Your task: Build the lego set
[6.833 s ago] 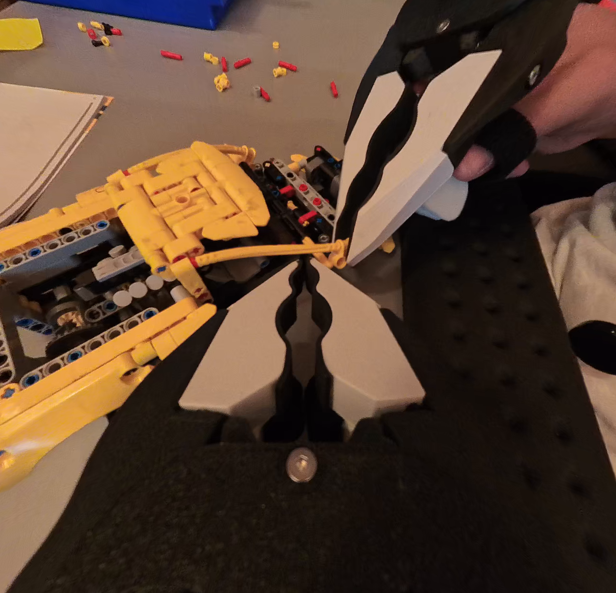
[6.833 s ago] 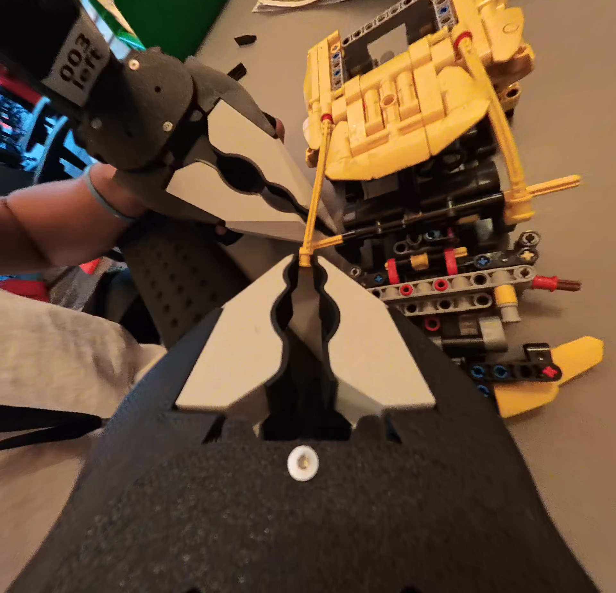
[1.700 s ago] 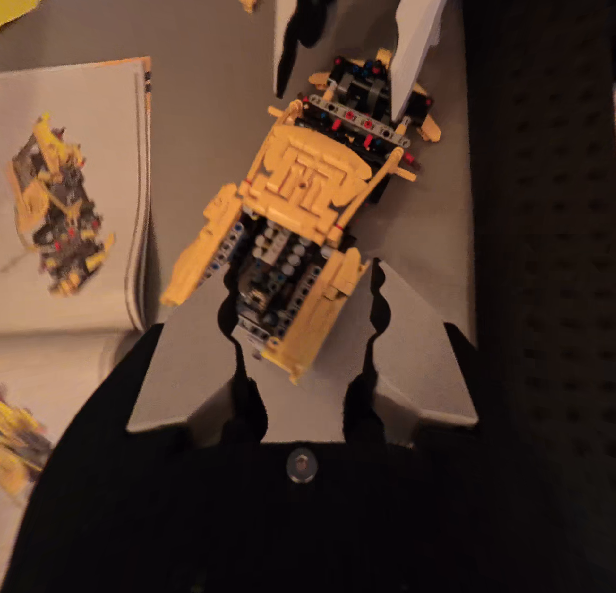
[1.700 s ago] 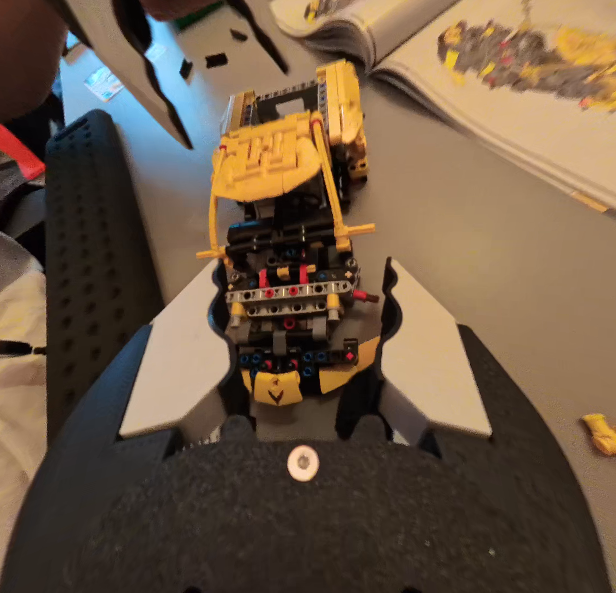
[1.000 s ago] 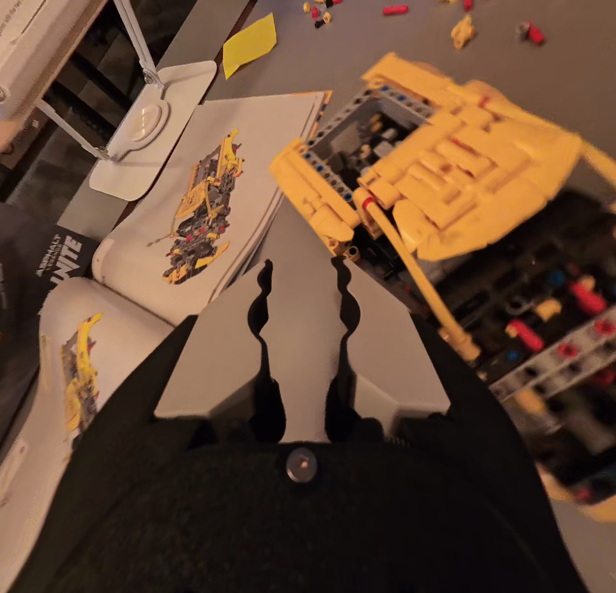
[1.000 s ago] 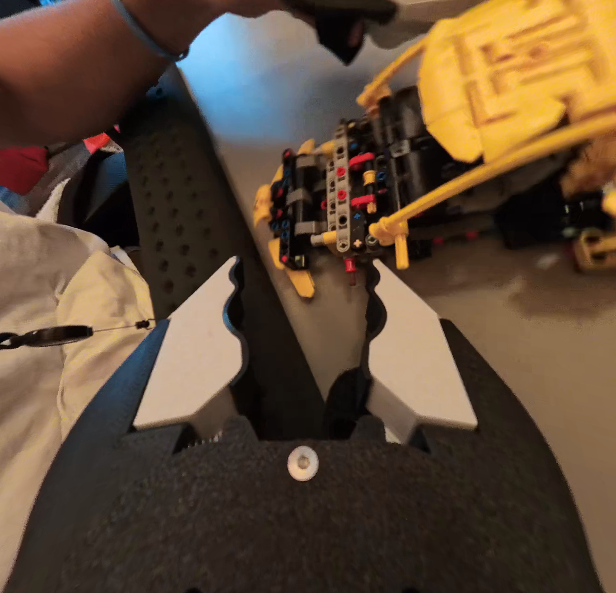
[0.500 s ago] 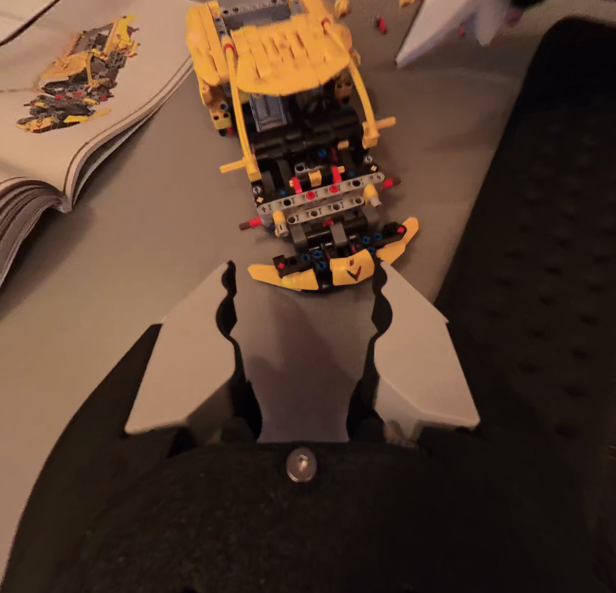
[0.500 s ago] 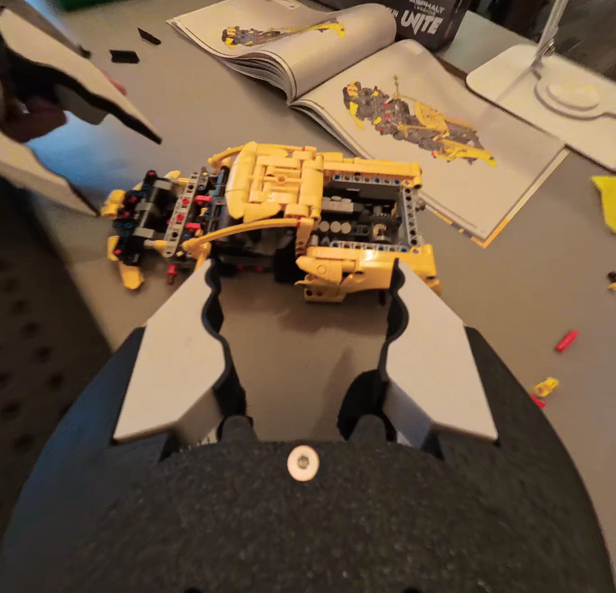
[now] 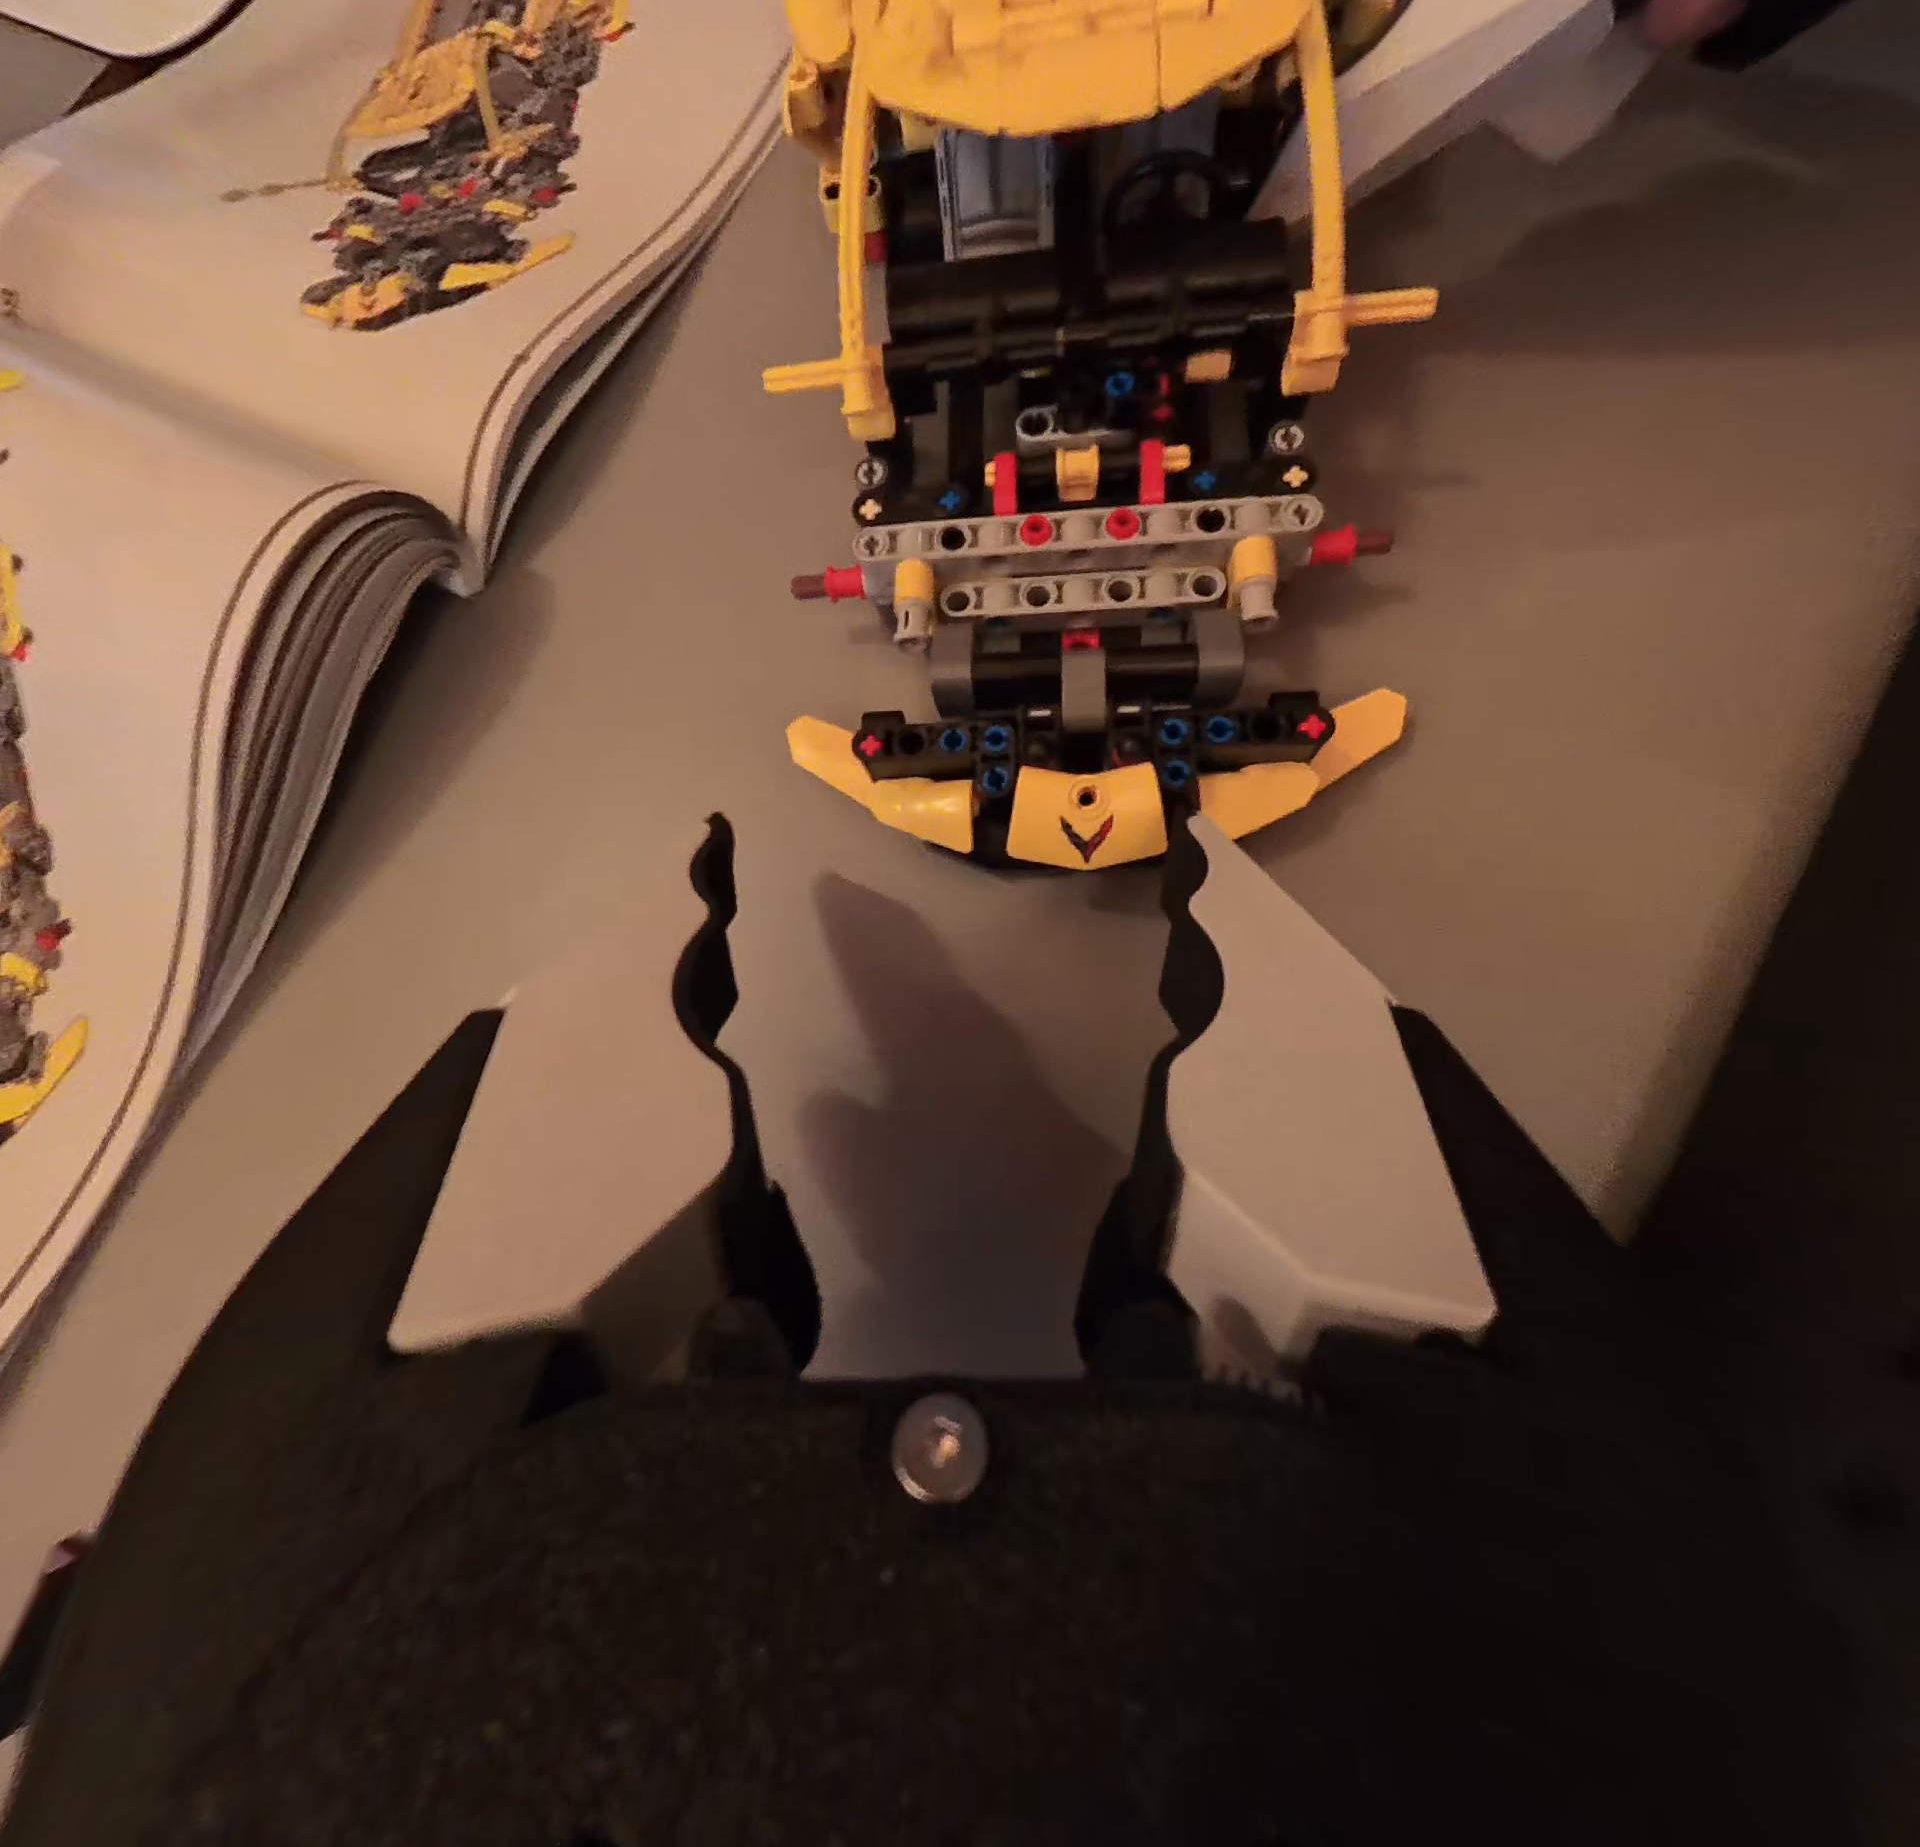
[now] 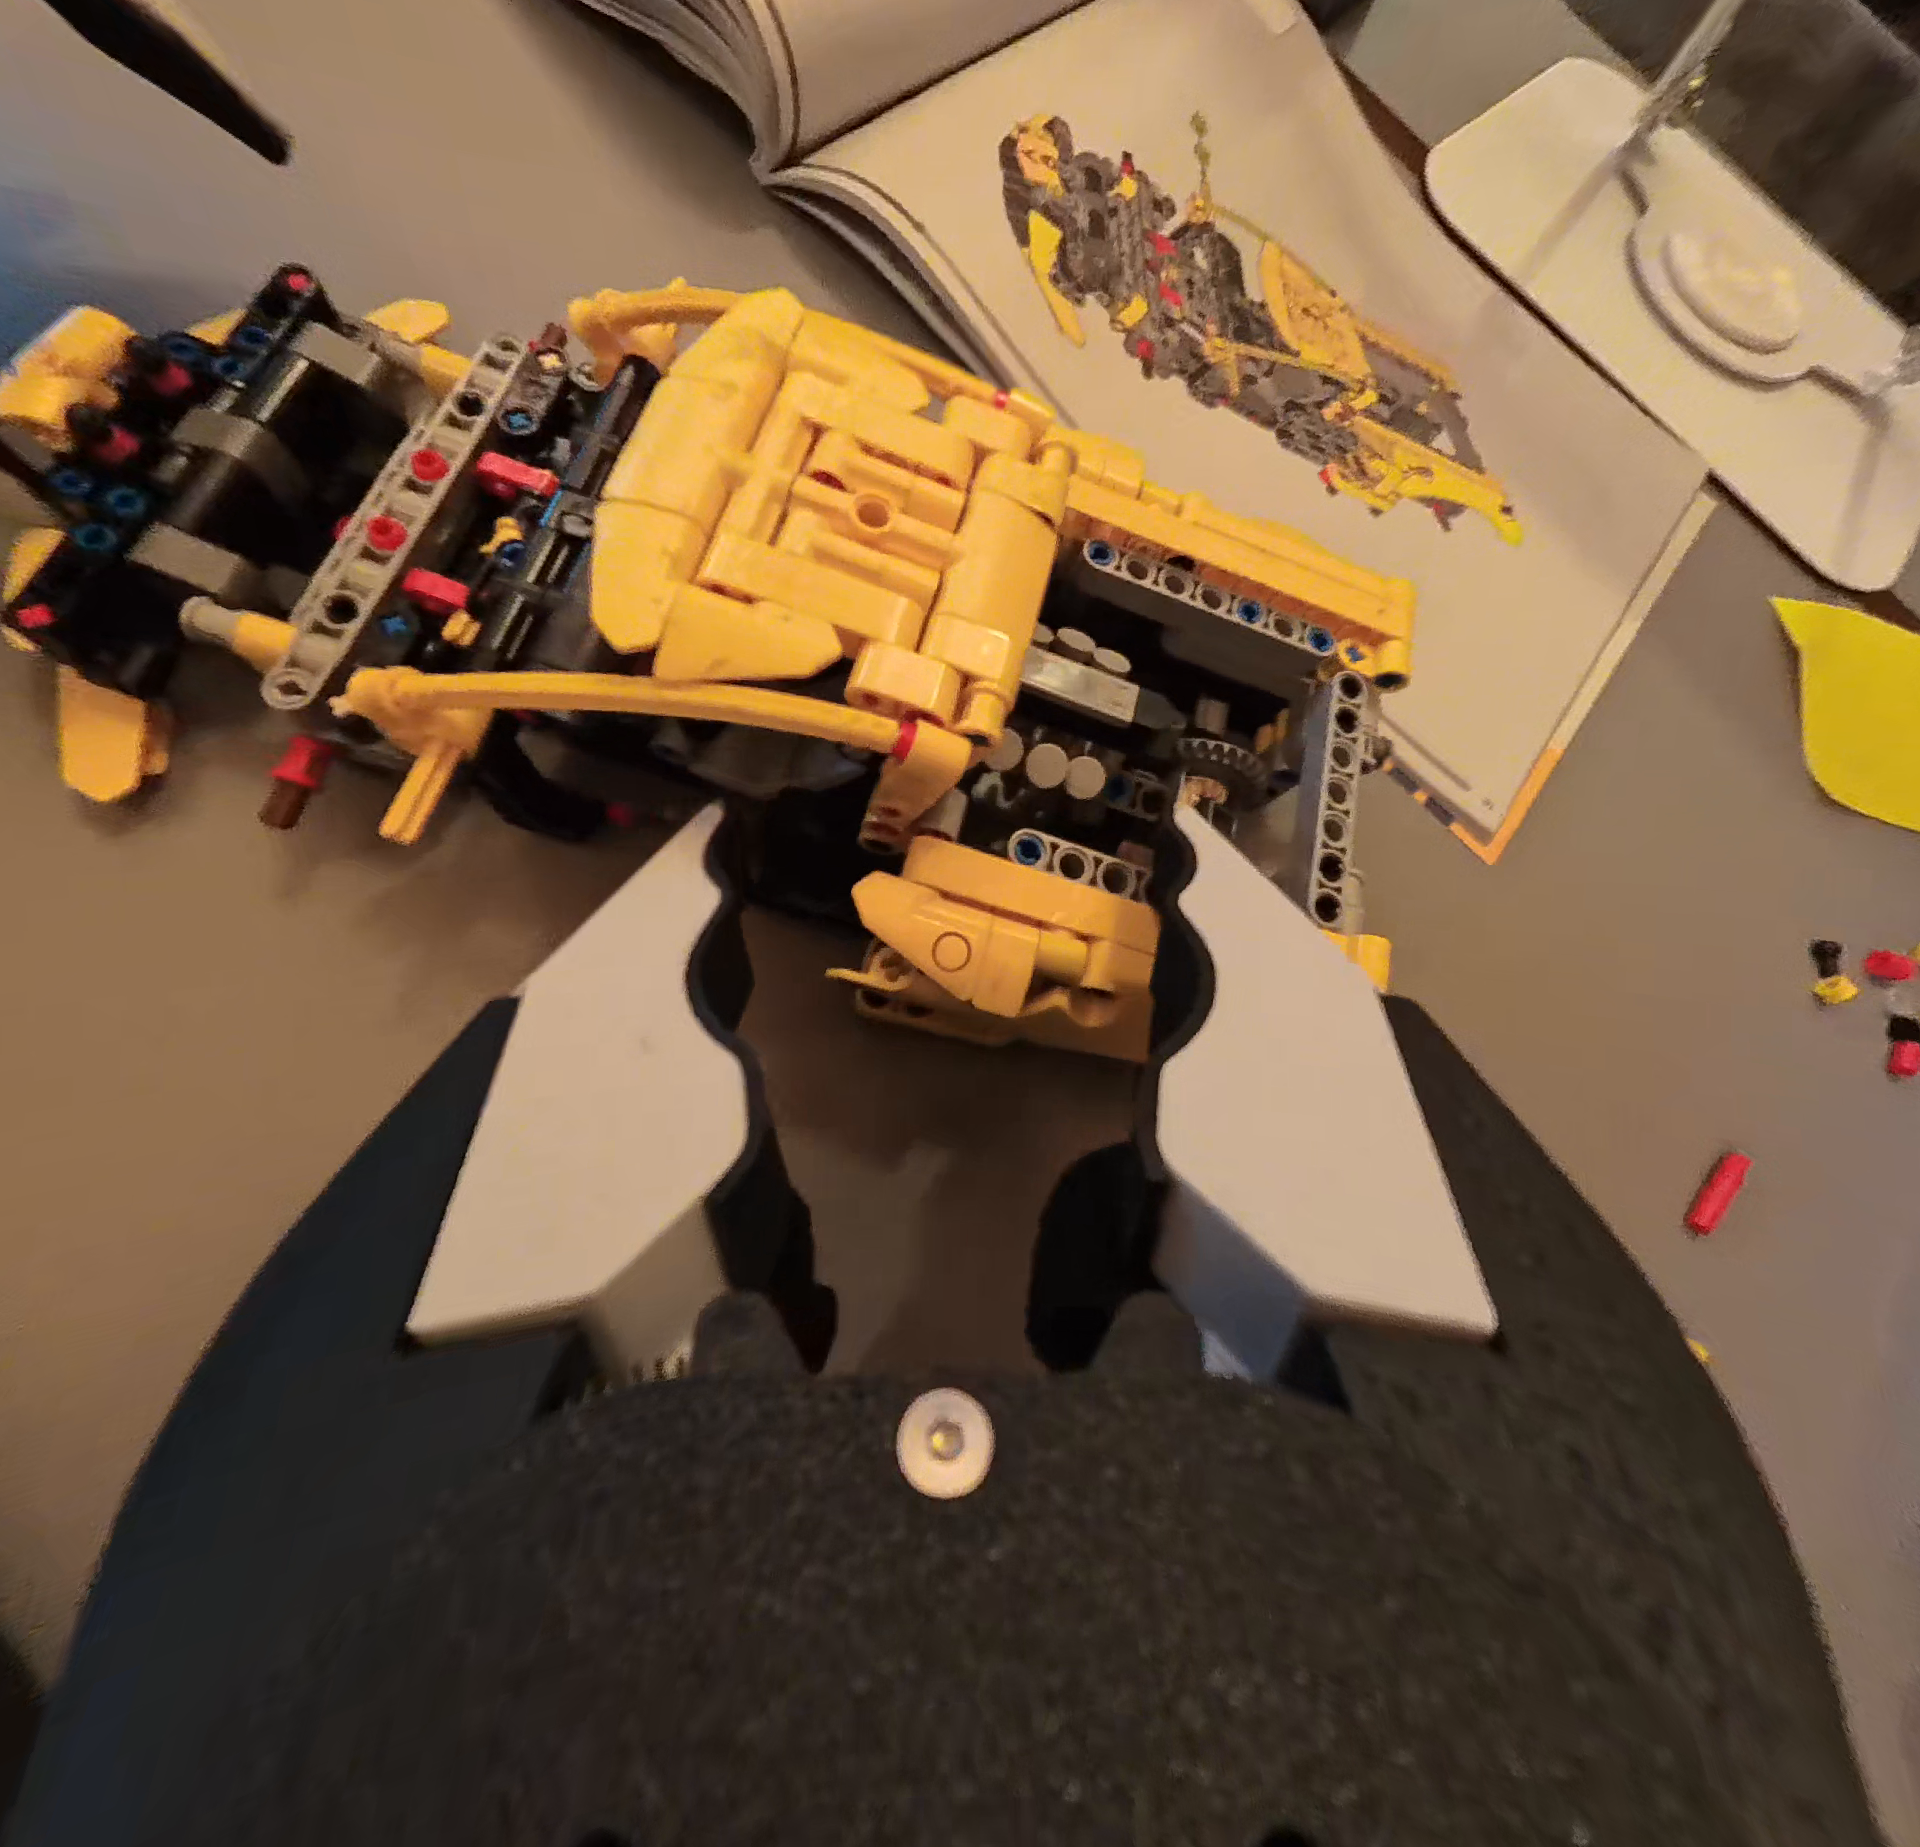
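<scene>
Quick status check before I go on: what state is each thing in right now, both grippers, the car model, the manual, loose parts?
left gripper: open, empty, at the model's nose.
right gripper: open, empty, fingers either side of the model's flank.
yellow car model: part-built, upright on the table, nobody holding it.
instruction booklet: lying open.
loose red pin: flat on the table, unused.

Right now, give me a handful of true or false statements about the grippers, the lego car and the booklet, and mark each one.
1. The left gripper is open and holds nothing. True.
2. The right gripper is shut on a red pin. False: it is open, its fingers either side of the lego car's yellow side panel.
3. The instruction booklet lies open beside the car. True.
4. The car's yellow nose points away from the left gripper. False: it faces it.
5. Loose small pieces lie on the table. True.
</scene>
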### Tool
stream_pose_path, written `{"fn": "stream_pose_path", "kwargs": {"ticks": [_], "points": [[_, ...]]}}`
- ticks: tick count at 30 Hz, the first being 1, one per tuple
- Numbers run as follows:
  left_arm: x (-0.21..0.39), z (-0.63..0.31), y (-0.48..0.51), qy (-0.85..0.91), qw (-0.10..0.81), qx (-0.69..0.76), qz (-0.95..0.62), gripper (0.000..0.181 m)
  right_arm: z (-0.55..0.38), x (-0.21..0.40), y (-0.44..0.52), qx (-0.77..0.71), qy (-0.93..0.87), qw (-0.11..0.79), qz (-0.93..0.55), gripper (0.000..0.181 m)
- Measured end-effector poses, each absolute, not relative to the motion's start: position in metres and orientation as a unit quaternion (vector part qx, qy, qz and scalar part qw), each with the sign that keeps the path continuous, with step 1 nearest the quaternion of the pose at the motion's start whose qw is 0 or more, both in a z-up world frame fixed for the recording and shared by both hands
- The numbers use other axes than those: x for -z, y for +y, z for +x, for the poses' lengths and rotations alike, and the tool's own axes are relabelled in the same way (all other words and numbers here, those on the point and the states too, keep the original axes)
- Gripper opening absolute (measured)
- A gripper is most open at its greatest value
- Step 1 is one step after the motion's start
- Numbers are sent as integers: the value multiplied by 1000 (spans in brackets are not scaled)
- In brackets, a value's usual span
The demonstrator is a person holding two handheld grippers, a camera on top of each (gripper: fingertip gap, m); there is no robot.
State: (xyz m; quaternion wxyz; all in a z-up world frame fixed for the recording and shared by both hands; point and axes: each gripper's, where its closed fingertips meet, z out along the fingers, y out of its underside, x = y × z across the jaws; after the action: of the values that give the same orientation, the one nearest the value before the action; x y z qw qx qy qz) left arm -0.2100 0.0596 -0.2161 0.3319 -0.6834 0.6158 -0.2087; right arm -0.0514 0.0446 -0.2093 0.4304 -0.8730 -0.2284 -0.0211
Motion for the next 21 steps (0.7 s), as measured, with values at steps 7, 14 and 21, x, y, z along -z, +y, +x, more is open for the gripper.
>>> {"fn": "stream_pose_path", "kwargs": {"ticks": [7, 14, 21], "points": [[200, -234, 105, 479, 383, 233, -755, 71, -70, 195, 40, -63, -165, 447, -877, 75], [126, -259, 131, 265, 531, 413, -691, 65, -27, 161, 34, -177, -31, 560, -809, 70], [149, -273, 141, 269, 503, 364, -736, 56, -14, 144, 32, -192, 0, 597, -779, 62]]}}
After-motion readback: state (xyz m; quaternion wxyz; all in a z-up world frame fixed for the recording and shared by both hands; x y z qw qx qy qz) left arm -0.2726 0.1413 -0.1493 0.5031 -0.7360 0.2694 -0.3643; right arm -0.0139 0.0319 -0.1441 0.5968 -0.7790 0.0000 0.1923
